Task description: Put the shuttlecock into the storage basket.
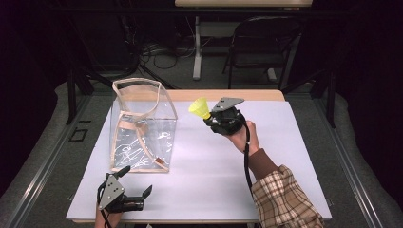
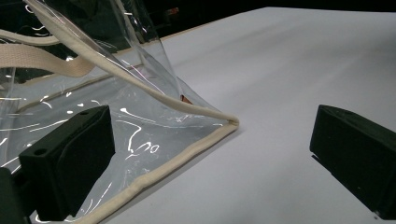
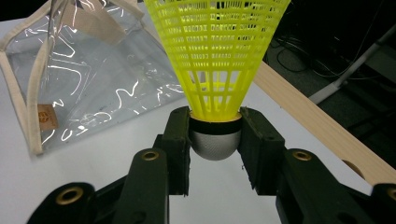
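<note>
- Yellow plastic shuttlecock point(image 3: 215, 56) is clamped in the right gripper point(image 3: 215, 140); jaws pinch its grey rounded cork from both sides, held clear above the table point(image 1: 266, 161).
- Long axis of the shuttlecock runs straight out along the jaws: cork back in the grip, open skirt pointing away from the tongs, tilted up and towards the bag.
- Clear bag point(image 1: 142, 126) with beige trim stands upright, mouth open at the top, ahead of the right tongs and to their left, near but apart.
- Right hand is the nearer one to the bag's mouth; my guess is the drop goes in there.
- Left gripper point(image 1: 135, 183) rests low with jaws wide apart, holding nothing, bag's bottom corner just beyond its left jaw.
</note>
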Available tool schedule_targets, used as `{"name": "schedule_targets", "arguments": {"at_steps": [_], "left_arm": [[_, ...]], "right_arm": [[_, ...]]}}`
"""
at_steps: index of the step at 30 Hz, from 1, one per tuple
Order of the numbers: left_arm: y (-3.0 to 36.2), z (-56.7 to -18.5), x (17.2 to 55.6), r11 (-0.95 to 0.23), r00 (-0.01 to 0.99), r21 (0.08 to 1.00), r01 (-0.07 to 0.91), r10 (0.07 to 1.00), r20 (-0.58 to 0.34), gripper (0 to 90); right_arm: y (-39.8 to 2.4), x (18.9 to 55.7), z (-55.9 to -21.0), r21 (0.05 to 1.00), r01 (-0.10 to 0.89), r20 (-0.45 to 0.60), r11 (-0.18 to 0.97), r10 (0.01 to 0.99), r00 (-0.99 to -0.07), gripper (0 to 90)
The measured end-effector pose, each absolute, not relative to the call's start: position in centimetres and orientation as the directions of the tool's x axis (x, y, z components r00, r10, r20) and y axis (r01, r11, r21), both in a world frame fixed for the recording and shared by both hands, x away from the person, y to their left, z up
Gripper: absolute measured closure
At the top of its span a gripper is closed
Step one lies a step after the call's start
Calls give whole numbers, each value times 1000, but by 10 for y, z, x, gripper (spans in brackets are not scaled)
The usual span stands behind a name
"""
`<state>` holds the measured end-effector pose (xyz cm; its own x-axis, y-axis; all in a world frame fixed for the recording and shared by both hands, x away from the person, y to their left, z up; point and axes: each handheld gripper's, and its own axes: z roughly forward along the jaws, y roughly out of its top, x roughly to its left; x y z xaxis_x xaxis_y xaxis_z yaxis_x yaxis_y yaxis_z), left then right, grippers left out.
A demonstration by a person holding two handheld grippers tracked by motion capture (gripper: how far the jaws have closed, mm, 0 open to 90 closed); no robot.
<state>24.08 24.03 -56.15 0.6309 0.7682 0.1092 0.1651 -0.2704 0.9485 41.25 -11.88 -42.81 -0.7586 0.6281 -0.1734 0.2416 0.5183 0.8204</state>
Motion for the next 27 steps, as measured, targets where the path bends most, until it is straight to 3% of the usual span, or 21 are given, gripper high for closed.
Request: {"name": "schedule_targets", "arguments": {"at_steps": [27], "left_arm": [[240,-561,241,-268,629,950,161,769,110,0]], "right_arm": [[-106,416,-417,847,232,-148,478,631,-762,649]]}}
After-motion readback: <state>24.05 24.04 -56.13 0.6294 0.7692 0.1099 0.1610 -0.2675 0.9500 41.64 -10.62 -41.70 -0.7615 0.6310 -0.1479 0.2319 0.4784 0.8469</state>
